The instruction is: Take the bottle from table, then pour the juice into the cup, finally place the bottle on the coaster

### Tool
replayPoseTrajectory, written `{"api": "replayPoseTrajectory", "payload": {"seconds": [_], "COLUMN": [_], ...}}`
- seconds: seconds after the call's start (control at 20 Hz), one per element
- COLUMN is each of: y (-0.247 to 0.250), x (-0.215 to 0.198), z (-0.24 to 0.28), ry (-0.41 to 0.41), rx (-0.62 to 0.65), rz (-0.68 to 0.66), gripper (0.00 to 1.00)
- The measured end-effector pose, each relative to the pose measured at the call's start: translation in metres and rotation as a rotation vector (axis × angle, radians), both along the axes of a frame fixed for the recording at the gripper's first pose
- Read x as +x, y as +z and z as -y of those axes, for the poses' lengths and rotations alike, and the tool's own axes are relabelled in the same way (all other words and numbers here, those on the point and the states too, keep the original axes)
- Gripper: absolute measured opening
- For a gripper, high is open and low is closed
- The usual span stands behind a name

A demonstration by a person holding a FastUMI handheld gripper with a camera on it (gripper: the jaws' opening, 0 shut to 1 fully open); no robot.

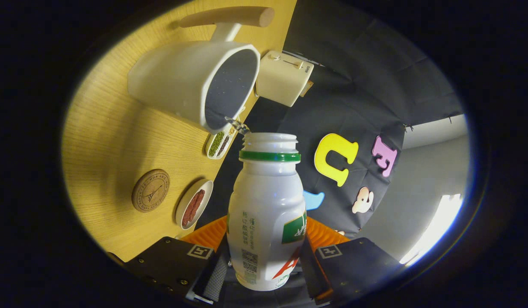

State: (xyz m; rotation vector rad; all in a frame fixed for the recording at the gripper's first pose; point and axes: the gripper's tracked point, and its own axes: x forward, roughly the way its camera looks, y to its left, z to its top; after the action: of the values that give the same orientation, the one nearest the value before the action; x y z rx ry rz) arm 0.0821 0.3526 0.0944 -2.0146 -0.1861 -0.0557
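My gripper (pixel 266 244) is shut on a white plastic bottle (pixel 268 205) with a green neck ring and no cap, one finger pressing on each side of its body. The whole view is rolled over sideways, so the bottle is tipped. Its open mouth sits right at the rim of a large white cup (pixel 195 83) with a wooden handle, and a thin stream of liquid (pixel 238 125) runs from the mouth into the cup's dark inside. A round cork coaster (pixel 150 191) lies on the wooden table (pixel 105 141), apart from the cup and nearer my fingers.
A small oval dish with red-brown contents (pixel 194 204) lies beside the coaster. Another oval dish with green and dark grains (pixel 219 144) sits by the cup's rim. A cream toaster (pixel 285 78) stands beyond the cup at the table's edge. The booth's black cloth wall hangs behind.
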Motion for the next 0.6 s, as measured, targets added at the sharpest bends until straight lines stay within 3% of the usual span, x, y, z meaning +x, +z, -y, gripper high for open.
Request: {"api": "replayPoseTrajectory", "payload": {"seconds": [0.6], "y": [0.013], "x": [-0.005], "z": [-0.002], "ry": [-0.013], "rx": [-0.093], "rz": [0.01], "gripper": [0.74]}}
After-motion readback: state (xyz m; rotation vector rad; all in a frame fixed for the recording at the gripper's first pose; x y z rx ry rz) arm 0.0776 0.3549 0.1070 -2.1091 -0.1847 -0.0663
